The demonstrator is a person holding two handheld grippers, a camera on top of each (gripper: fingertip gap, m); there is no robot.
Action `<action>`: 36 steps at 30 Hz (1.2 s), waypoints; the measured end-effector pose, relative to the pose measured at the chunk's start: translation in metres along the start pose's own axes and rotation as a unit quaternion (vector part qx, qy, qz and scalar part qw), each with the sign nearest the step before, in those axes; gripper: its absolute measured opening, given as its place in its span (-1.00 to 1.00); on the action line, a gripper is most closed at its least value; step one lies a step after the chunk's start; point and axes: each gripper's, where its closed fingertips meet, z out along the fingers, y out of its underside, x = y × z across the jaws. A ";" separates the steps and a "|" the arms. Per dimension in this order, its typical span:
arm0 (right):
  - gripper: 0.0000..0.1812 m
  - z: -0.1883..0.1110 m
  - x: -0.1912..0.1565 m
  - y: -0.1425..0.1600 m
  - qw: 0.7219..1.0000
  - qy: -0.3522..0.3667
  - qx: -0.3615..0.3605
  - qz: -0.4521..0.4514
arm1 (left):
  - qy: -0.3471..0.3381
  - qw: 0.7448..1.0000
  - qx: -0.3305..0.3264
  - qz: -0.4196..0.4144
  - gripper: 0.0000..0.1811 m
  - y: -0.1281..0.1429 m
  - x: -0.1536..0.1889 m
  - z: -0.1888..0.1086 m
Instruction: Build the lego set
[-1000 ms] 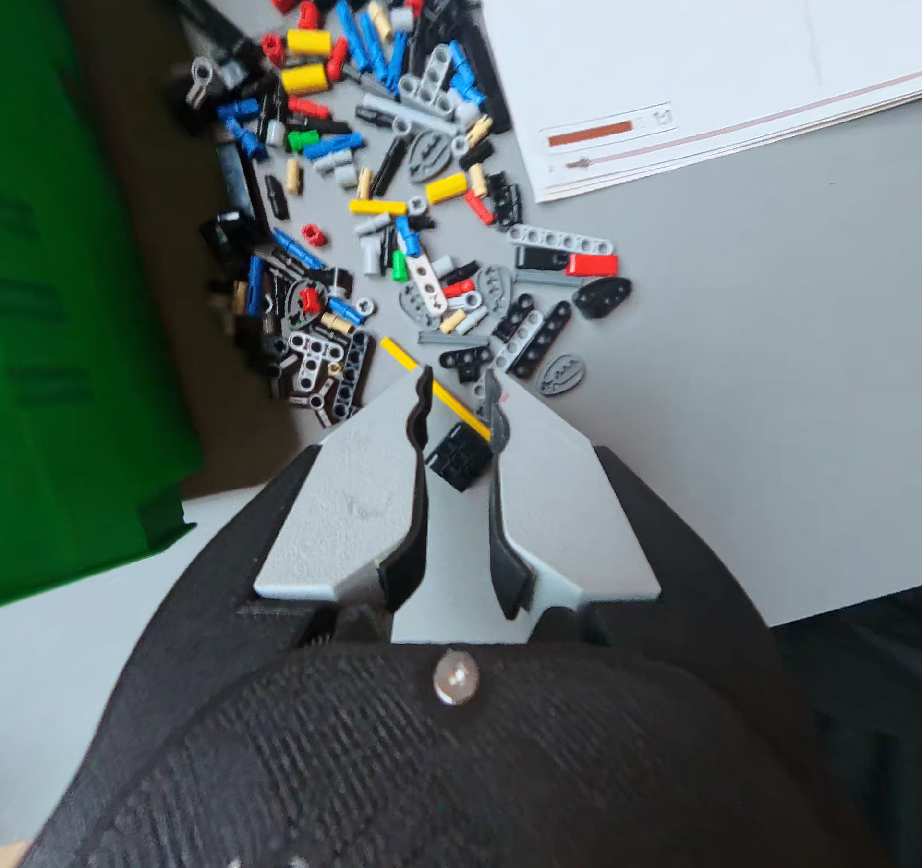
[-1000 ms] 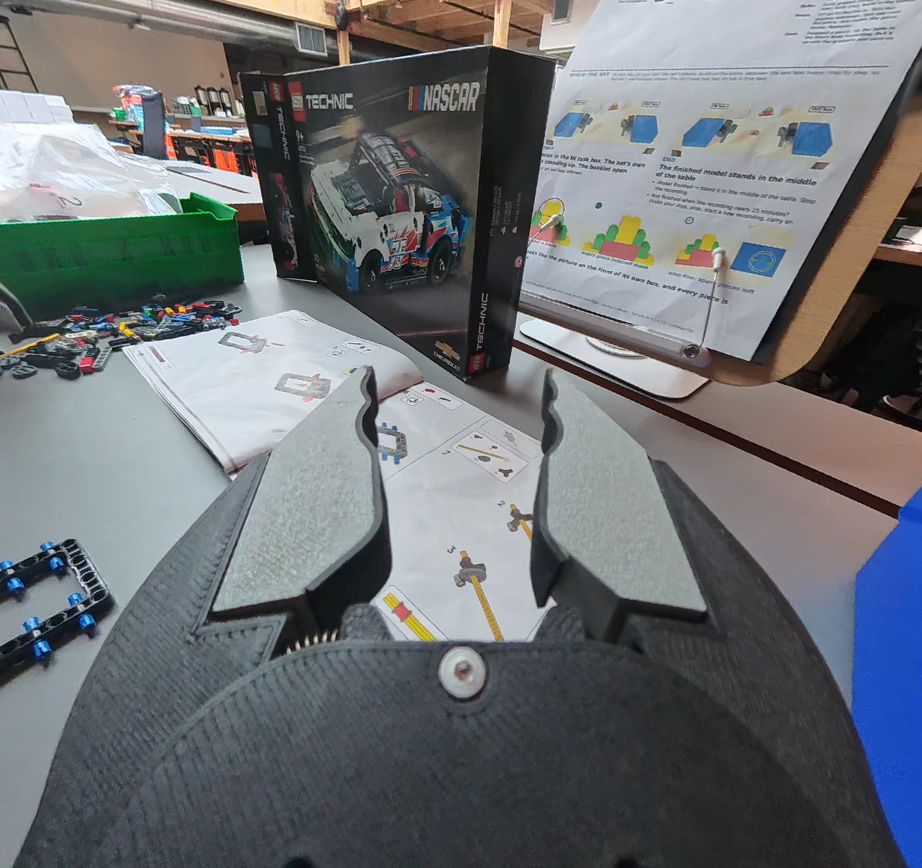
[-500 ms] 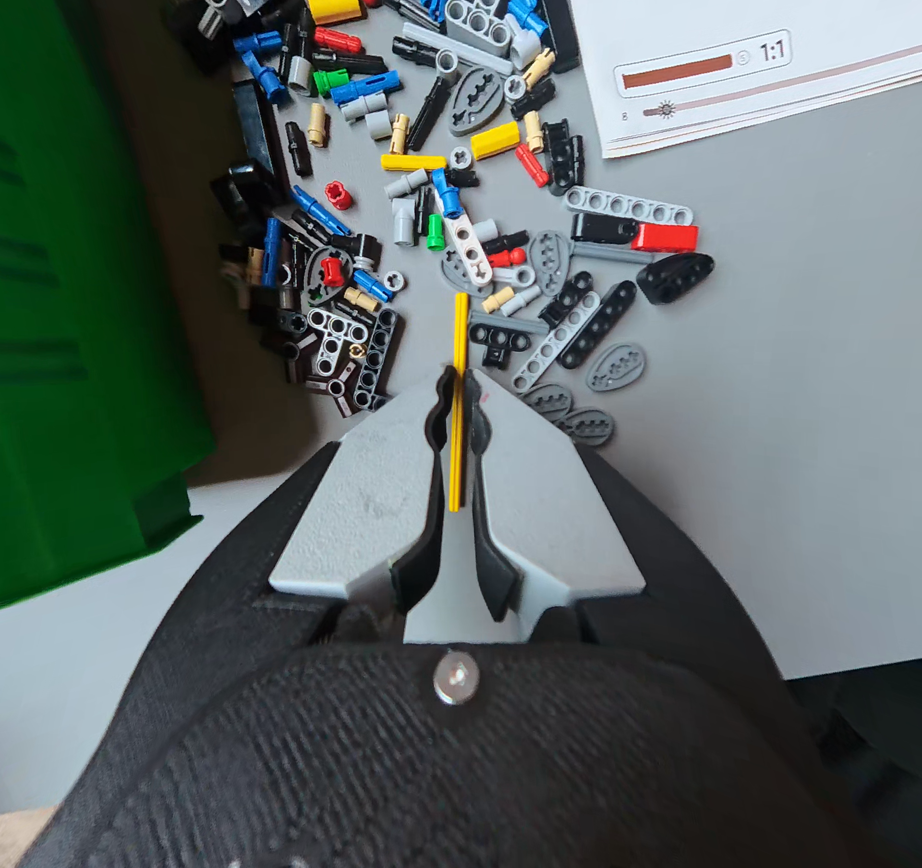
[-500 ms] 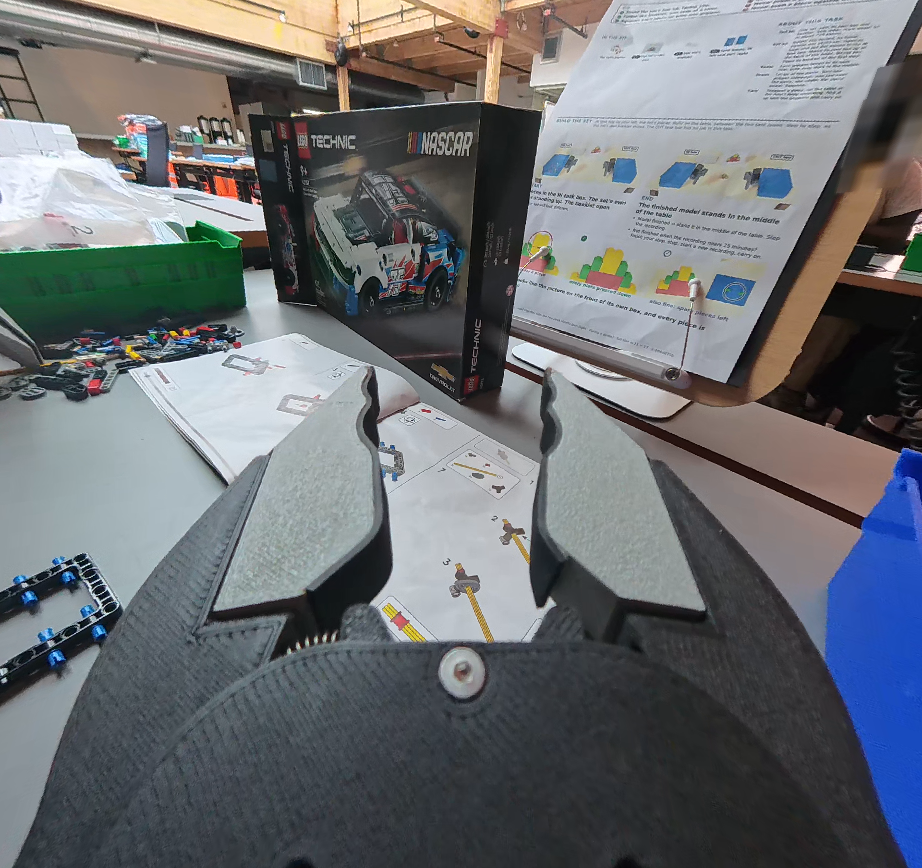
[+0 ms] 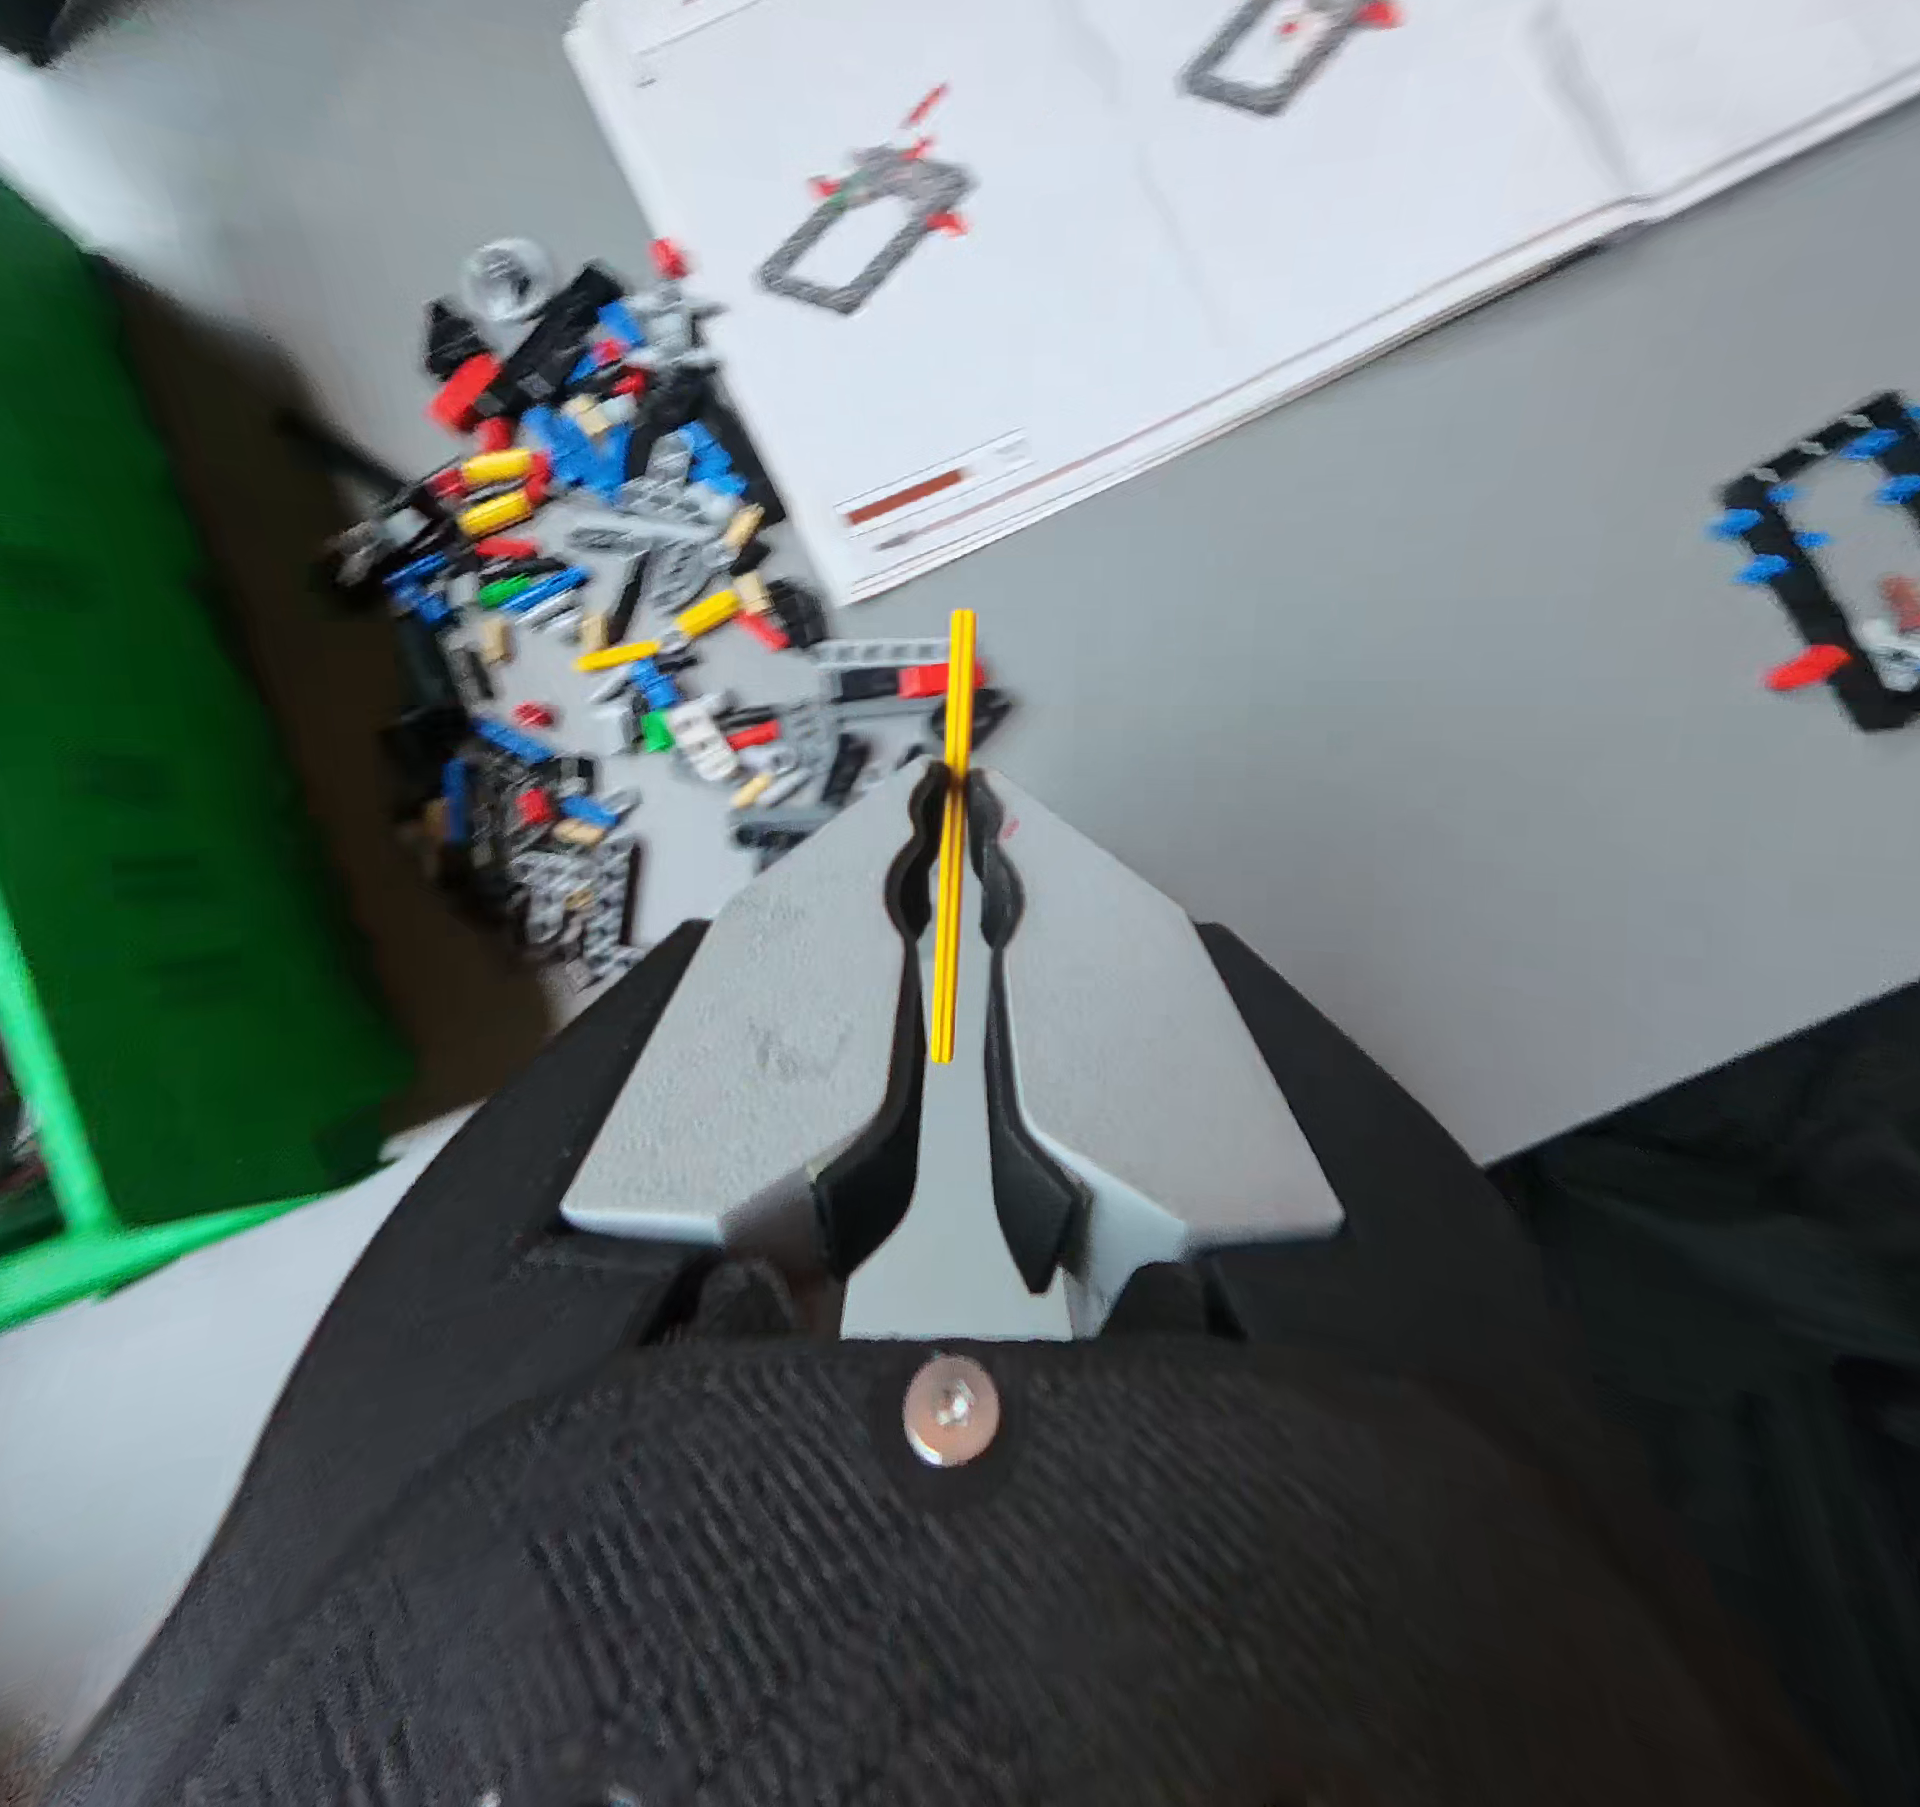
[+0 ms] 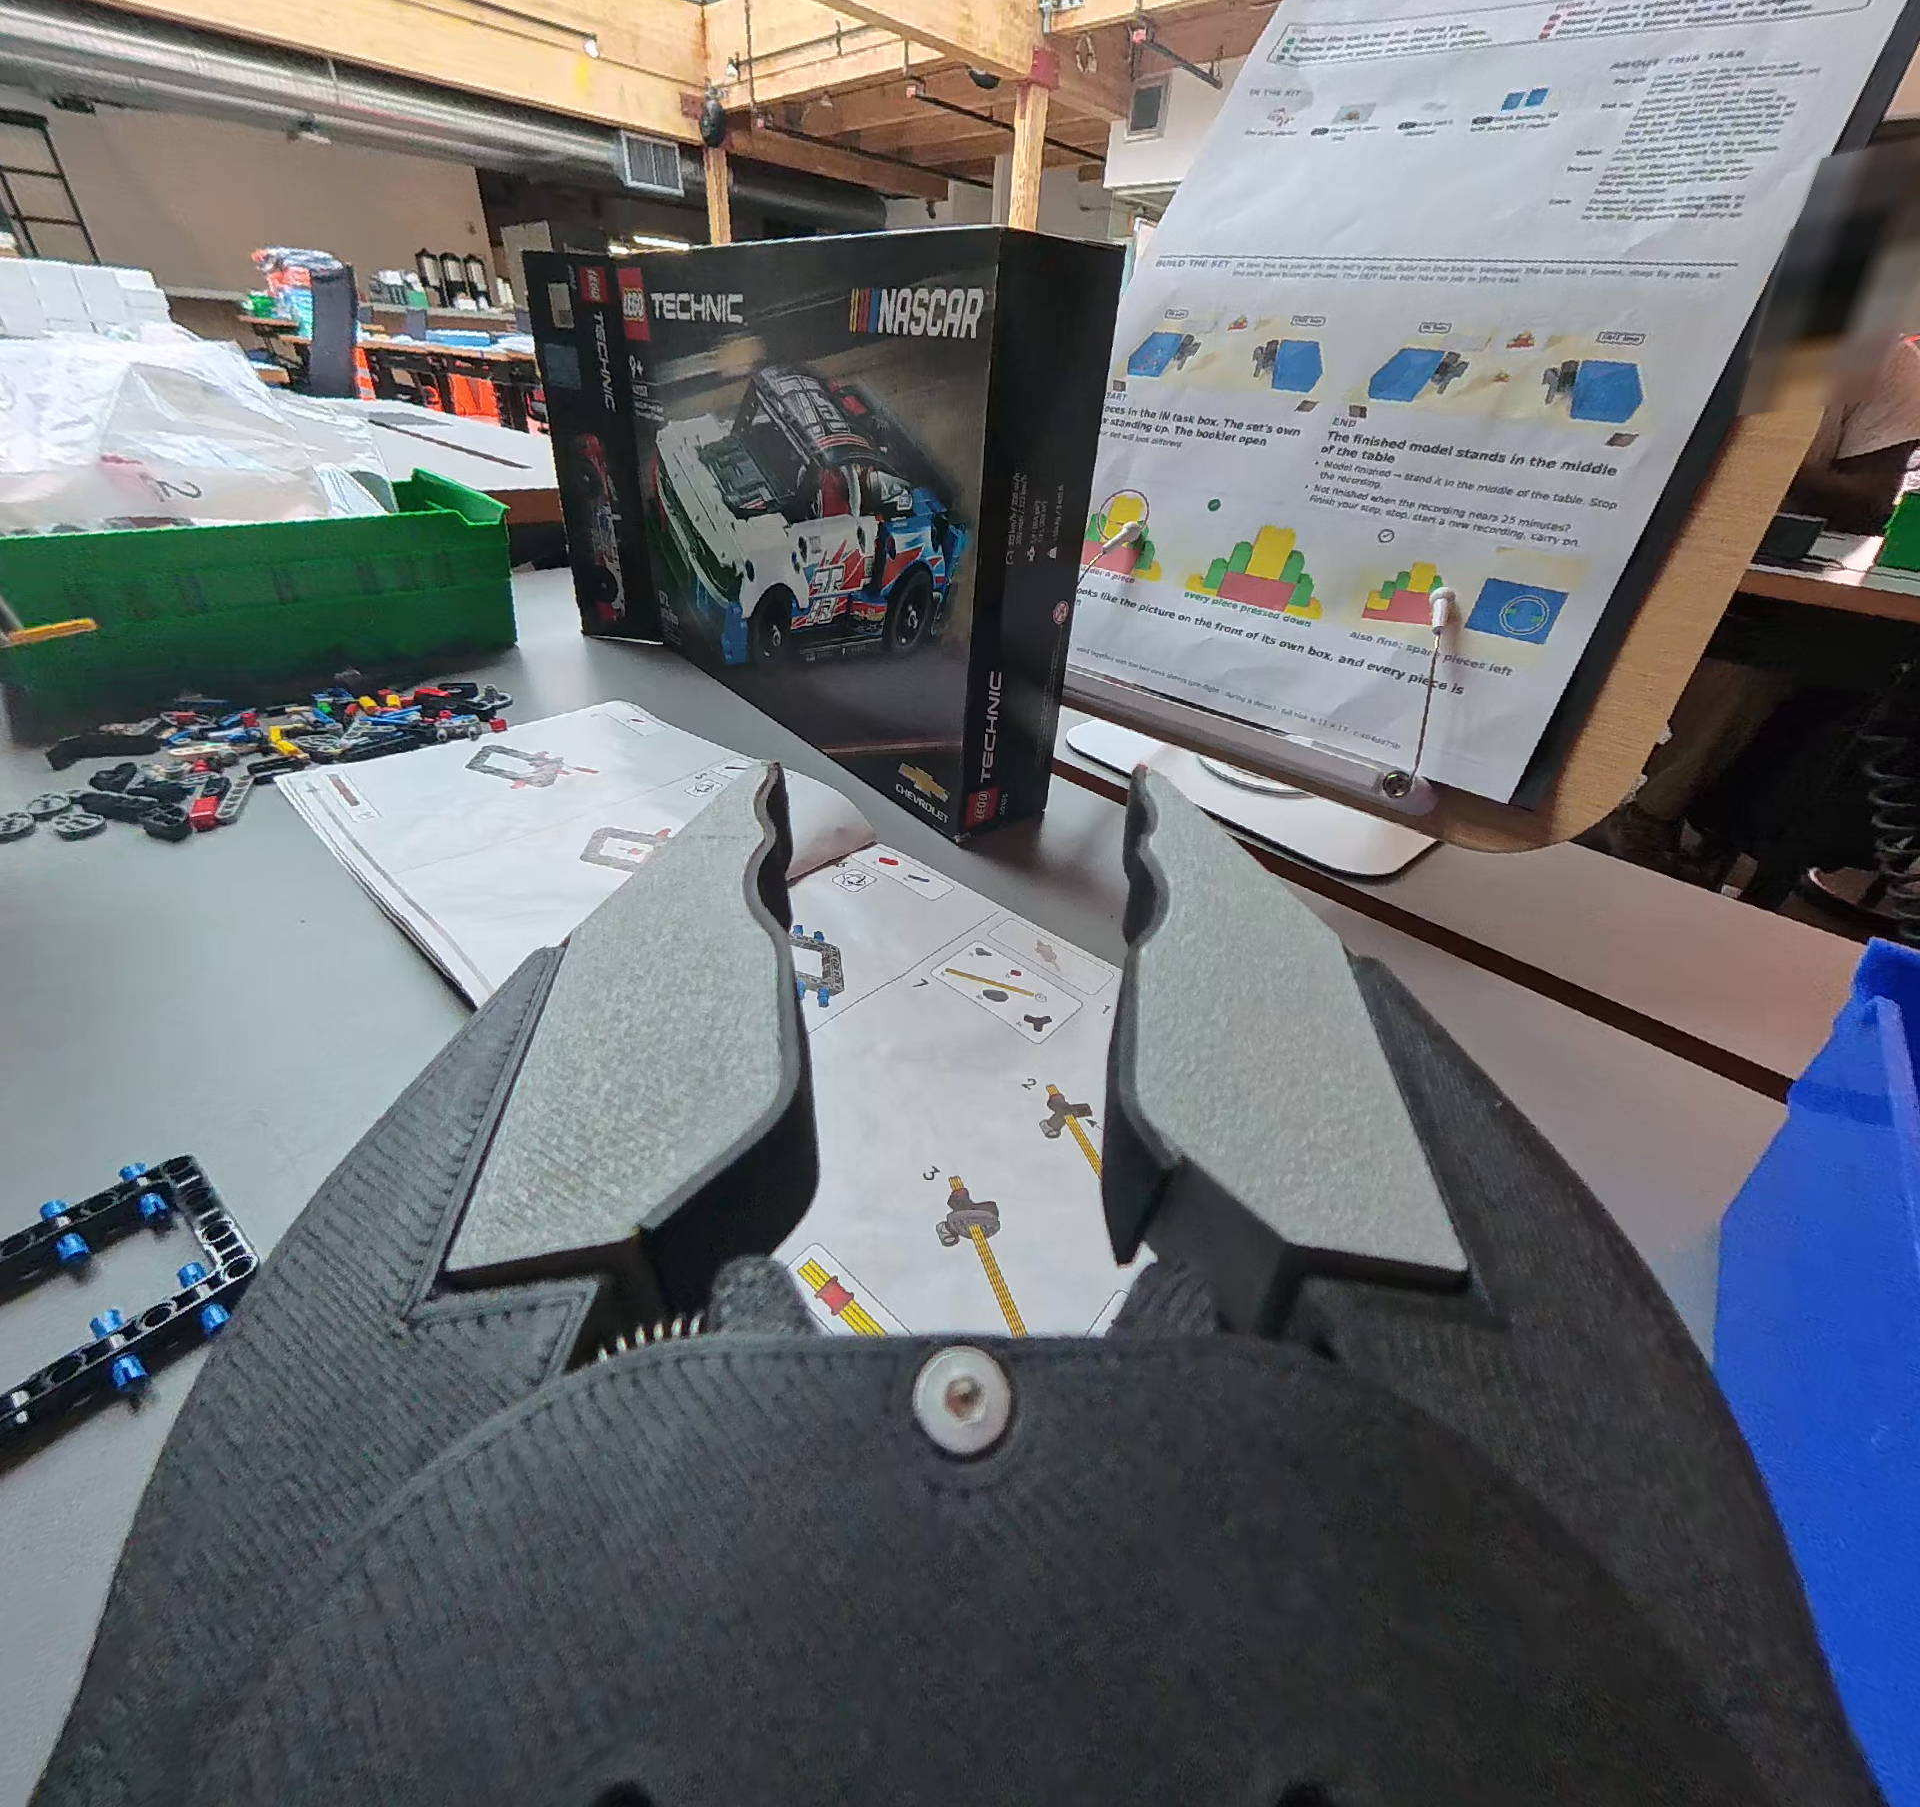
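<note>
My left gripper [image 5: 956,783] is shut on a long yellow axle [image 5: 958,708], held above the grey table; the axle sticks out past the fingertips. Below and to the left lies the pile of loose pieces [image 5: 613,604], which also shows in the right wrist view [image 6: 260,729]. A black frame with blue pins [image 5: 1829,562] lies at the right; it also shows in the right wrist view [image 6: 114,1269]. My right gripper [image 6: 956,801] is open and empty above the open instruction booklet [image 6: 935,1030]. The yellow axle tip [image 6: 42,631] shows at the far left.
A green bin [image 6: 260,583] stands left of the pile and shows in the left wrist view [image 5: 156,718]. The set's black box [image 6: 821,510] stands behind the booklet [image 5: 1195,199]. An instruction sheet on a wooden stand [image 6: 1455,355] is at the right. A blue bin [image 6: 1839,1342] is at the right edge. Tip to tip, the grippers are about 45 cm apart.
My left gripper closed on the yellow axle and lifted it up and to the right, away from the pile. My right gripper stayed open and tilted slightly.
</note>
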 end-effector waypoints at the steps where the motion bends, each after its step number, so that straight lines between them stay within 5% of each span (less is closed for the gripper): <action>1: -0.31 0.000 0.000 0.001 1.000 0.000 -0.001 0.000 | 0.023 1.000 0.003 0.018 -0.99 -0.005 0.021 0.004; 7: -0.32 0.001 -0.002 0.001 1.000 -0.002 -0.004 -0.004 | 0.137 0.983 -0.036 0.114 -0.99 -0.002 0.141 0.063; 9: -0.32 0.001 -0.002 0.001 1.000 -0.003 -0.003 -0.004 | 0.121 0.981 -0.082 0.131 -0.98 0.018 0.151 0.095; 11: -0.32 0.000 -0.003 0.000 1.000 -0.003 -0.002 -0.006 | 0.155 0.980 -0.046 0.114 -0.98 0.009 0.167 0.104; 18: -0.32 0.000 -0.003 -0.002 1.000 -0.005 0.000 -0.006 | 0.166 0.982 -0.037 0.083 -0.97 -0.001 0.170 0.109; 20: -0.32 0.000 -0.004 -0.002 1.000 -0.005 0.000 -0.008 | 0.163 0.983 -0.029 0.078 -0.78 -0.003 0.167 0.107; 26: -0.32 0.000 0.000 0.000 1.000 -0.001 -0.006 -0.007 | 0.165 0.984 0.023 0.070 -0.68 -0.021 0.154 0.087; 36: -0.30 -0.026 0.051 -0.010 0.995 0.094 -0.020 -0.011 | 0.095 0.968 0.216 0.089 -0.41 -0.124 0.102 0.075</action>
